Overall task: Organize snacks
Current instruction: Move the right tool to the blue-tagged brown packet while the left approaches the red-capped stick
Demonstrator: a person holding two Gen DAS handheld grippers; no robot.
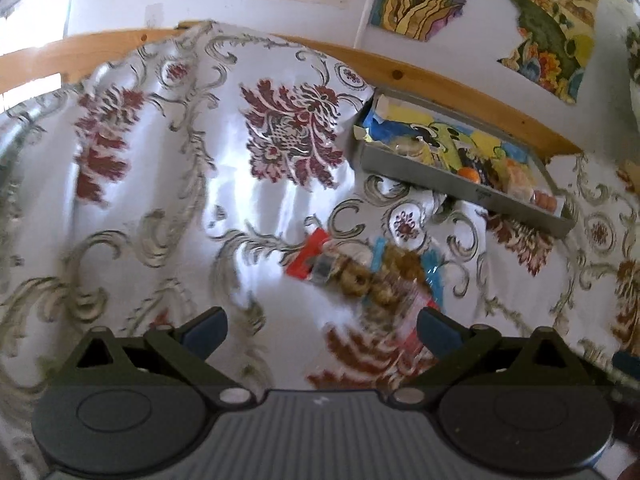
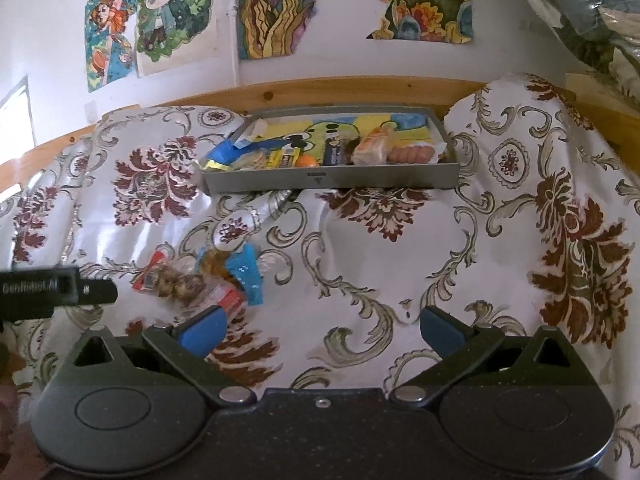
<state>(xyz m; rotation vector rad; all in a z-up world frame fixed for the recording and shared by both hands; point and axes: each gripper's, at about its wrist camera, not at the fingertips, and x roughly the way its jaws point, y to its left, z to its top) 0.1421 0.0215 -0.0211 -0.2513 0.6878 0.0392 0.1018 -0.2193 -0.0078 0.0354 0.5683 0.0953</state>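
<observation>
A clear packet of round cookies with red ends (image 1: 352, 276) (image 2: 188, 282) lies on the floral cloth, beside a second cookie packet with blue ends (image 1: 412, 268) (image 2: 240, 272). My left gripper (image 1: 322, 330) hovers open just in front of them, nothing between its fingers. My right gripper (image 2: 322, 330) is open too, to the right of the packets, its left finger (image 2: 204, 332) close to the red end. The left gripper's body (image 2: 56, 286) shows at the left edge of the right wrist view. A grey tray (image 1: 464, 188) (image 2: 332, 178) holding several snacks sits farther back.
The bed is covered with a white cloth with dark red flowers (image 2: 360, 280). A wooden rail (image 2: 320, 92) runs behind the tray, under a wall with colourful posters. A raised covered pillow (image 2: 540, 140) stands right of the tray. A hand shows at the lower left (image 2: 8, 420).
</observation>
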